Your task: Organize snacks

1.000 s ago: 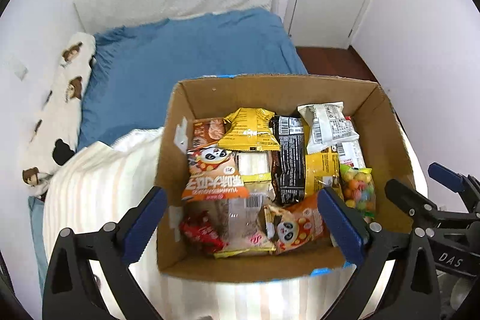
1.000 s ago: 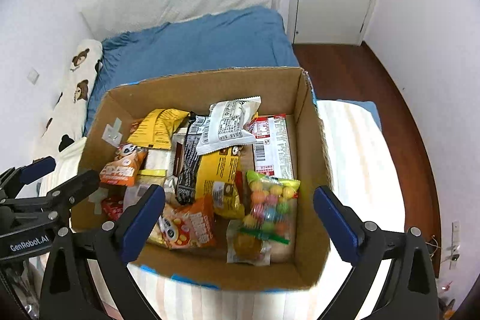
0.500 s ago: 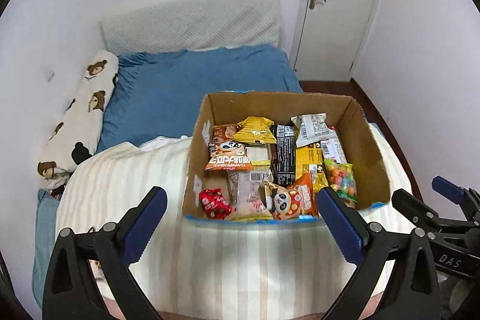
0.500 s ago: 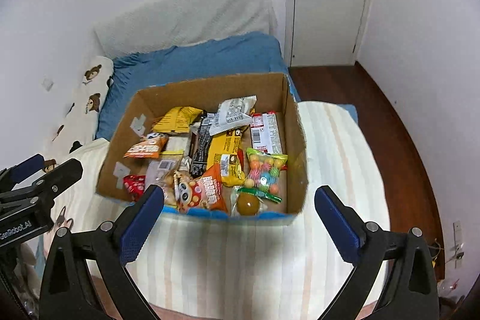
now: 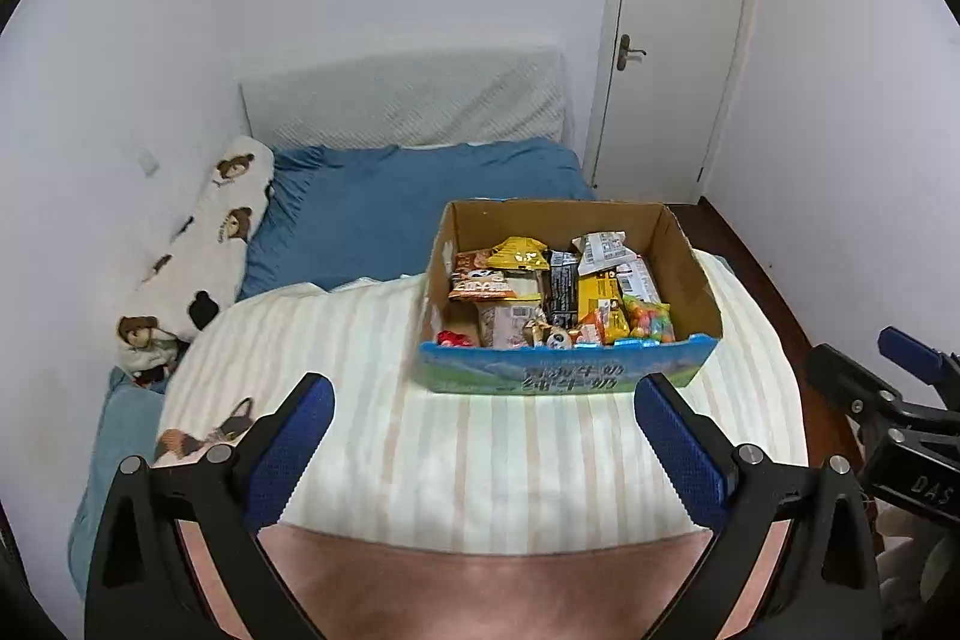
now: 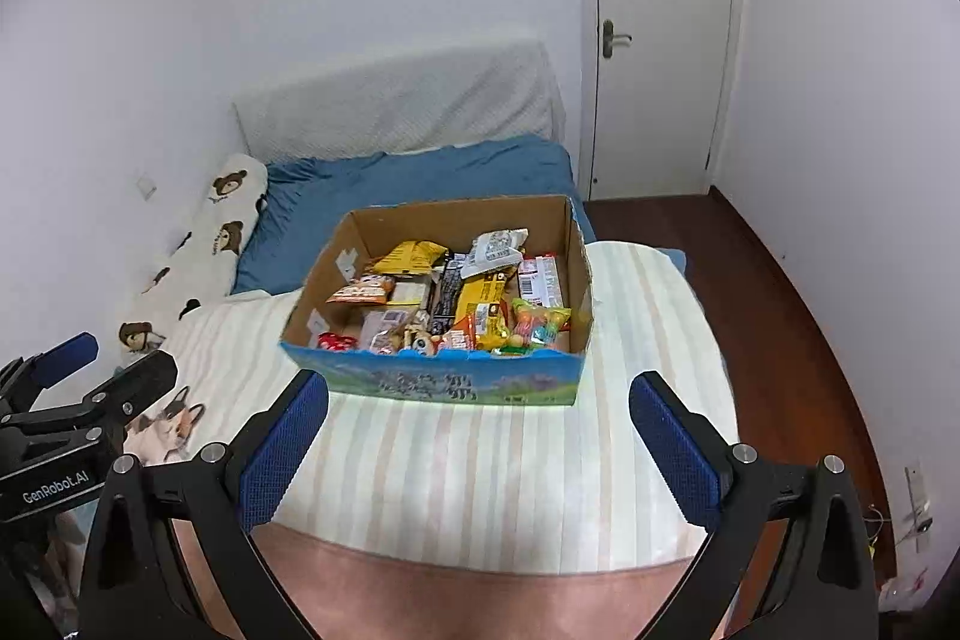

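Far left in both views, a bear-print pillow (image 5: 198,250) lies along the wall beside the blue sheet (image 5: 408,214). Only the right wrist view shows the left gripper (image 6: 90,370) from outside, at its lower left edge; in its own view the left gripper (image 5: 480,424) has its blue-padded fingers (image 5: 288,454) spread wide, holding nothing. They hover over the striped blanket (image 5: 480,448), short of the cardboard box (image 5: 570,373). The box sits on that blanket (blue printed front wall facing the cameras) and is packed with snack packets: a yellow pouch (image 5: 517,253) toward the back, a black bar (image 5: 563,289) in the middle, a bag of coloured candy balls (image 5: 651,322) at the right front. The right gripper (image 6: 480,418) likewise has its fingers (image 6: 675,448) wide apart and empty, near the box's front wall without touching it. The left wrist view catches the right gripper (image 5: 888,376) at its right edge. Rightmost, the right wrist view shows more of the dark wooden floor (image 6: 780,340) below the white door (image 6: 660,40).
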`<action>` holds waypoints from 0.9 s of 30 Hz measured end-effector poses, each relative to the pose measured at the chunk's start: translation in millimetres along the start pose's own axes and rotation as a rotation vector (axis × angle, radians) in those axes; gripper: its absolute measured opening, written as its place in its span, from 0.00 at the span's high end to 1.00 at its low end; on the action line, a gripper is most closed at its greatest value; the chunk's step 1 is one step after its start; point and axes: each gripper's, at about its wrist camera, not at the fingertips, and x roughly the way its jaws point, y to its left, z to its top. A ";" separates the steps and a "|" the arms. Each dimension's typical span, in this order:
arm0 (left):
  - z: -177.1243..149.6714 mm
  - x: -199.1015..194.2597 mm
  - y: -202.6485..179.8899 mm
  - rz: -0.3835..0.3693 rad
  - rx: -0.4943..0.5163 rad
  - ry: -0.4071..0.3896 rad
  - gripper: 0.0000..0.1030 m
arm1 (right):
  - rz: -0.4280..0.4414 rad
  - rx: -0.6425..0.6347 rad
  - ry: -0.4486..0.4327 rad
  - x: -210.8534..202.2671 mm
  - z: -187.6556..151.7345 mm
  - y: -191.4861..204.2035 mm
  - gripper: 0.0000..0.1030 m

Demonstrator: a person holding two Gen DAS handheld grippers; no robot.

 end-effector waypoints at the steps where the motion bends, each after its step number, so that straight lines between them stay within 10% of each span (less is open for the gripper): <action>1: -2.9 -7.7 0.5 0.003 0.001 -0.007 0.00 | 0.004 0.001 -0.006 -9.1 -3.7 1.3 0.01; 15: -27.4 -69.2 4.8 0.005 0.000 -0.035 0.00 | 0.017 -0.019 -0.090 -97.0 -29.5 18.0 0.00; 27: -33.4 -78.4 6.0 0.000 -0.004 -0.045 0.00 | -0.001 -0.021 -0.072 -95.1 -36.3 12.8 0.00</action>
